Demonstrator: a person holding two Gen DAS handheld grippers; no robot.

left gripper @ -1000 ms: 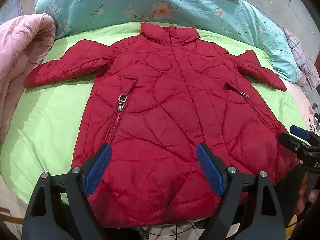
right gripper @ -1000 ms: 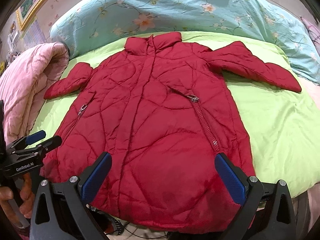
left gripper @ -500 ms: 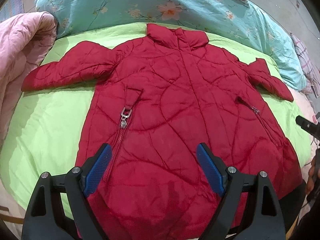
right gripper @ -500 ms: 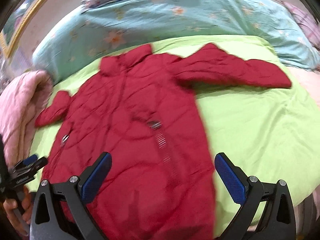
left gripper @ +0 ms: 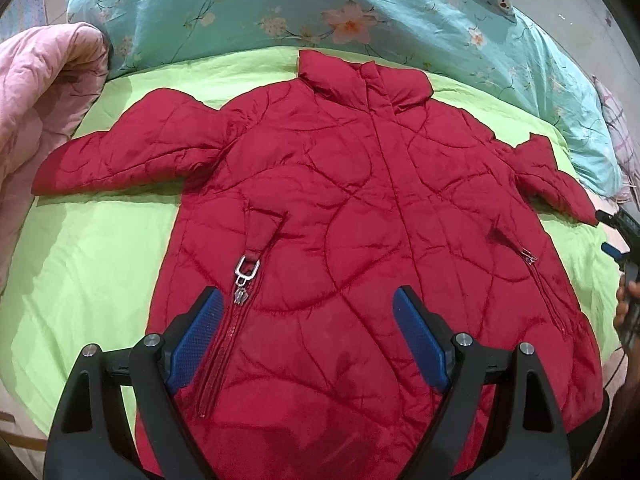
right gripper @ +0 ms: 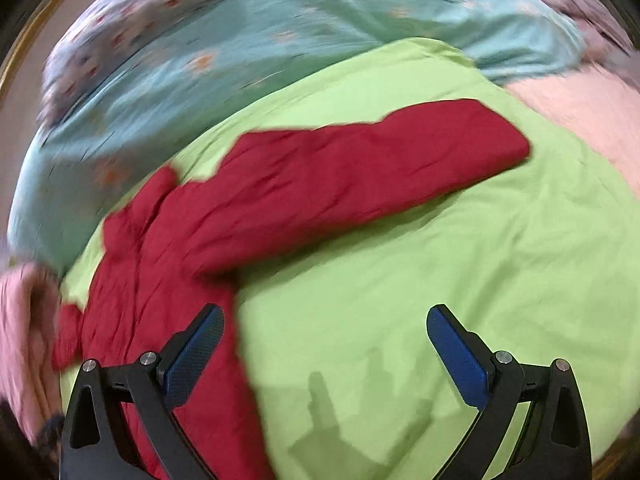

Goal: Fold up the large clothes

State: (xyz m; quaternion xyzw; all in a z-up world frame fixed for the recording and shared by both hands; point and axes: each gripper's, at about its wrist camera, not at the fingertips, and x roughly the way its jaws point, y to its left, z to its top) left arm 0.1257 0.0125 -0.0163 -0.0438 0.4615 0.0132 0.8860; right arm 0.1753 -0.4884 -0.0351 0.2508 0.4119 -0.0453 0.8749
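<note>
A red quilted jacket (left gripper: 360,220) lies flat and front up on the green bedsheet (left gripper: 80,280), collar far, both sleeves spread out. My left gripper (left gripper: 308,332) is open and empty above the jacket's lower front, near the left pocket zipper (left gripper: 244,280). My right gripper (right gripper: 324,344) is open and empty above bare sheet (right gripper: 440,260), just right of the jacket's side; the right sleeve (right gripper: 380,160) stretches ahead of it. The right wrist view is blurred. The right gripper also shows at the right edge of the left wrist view (left gripper: 624,232).
A teal floral duvet (left gripper: 280,12) lies bunched along the far side of the bed. A pink quilt (left gripper: 36,100) is heaped at the left. Pink bedding (right gripper: 580,112) lies at the far right.
My right gripper has swung right, from over the jacket's hem to over the sheet near the right sleeve. My left gripper has moved forward over the jacket. Both stay open.
</note>
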